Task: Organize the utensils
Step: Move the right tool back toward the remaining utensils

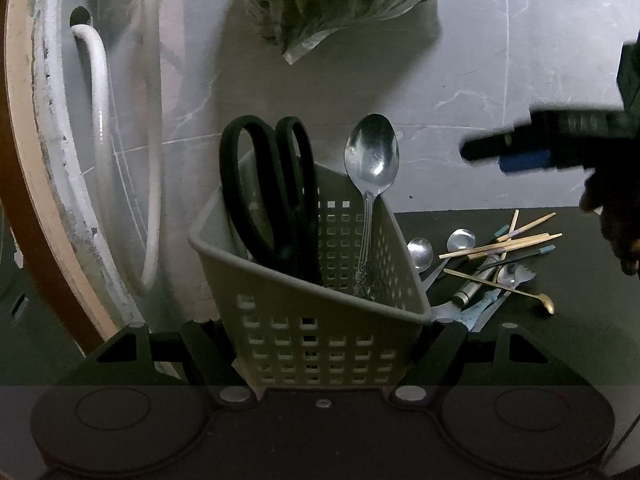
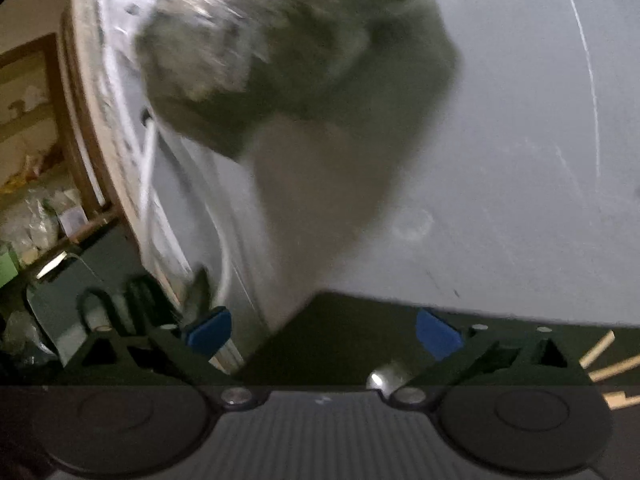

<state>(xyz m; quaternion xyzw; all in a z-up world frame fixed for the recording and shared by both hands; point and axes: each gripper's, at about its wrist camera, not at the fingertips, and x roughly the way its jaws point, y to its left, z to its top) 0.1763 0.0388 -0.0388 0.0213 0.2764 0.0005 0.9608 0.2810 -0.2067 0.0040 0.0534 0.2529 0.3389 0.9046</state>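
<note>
My left gripper (image 1: 320,344) is shut on a beige perforated utensil basket (image 1: 312,320) and holds it by its lower walls. In the basket stand black-handled scissors (image 1: 272,200) and a large silver spoon (image 1: 372,160), bowl up. To its right a pile of utensils (image 1: 492,264) lies on a dark mat (image 1: 560,332): small spoons, wooden chopsticks, a gold stirrer. My right gripper (image 1: 516,152) hovers blurred above that pile. In the right wrist view it (image 2: 324,336) is open and empty, blue pads (image 2: 210,332) wide apart, above the mat's corner (image 2: 340,340), with a spoon bowl (image 2: 384,378) below.
A grey marble-look wall (image 1: 480,60) is behind. A plastic bag of greens (image 1: 332,0) hangs above the basket and shows blurred in the right wrist view (image 2: 280,48). White hoses (image 1: 100,100) and a wooden frame (image 1: 24,160) are at the left. Chopstick ends (image 2: 600,348) show at the right.
</note>
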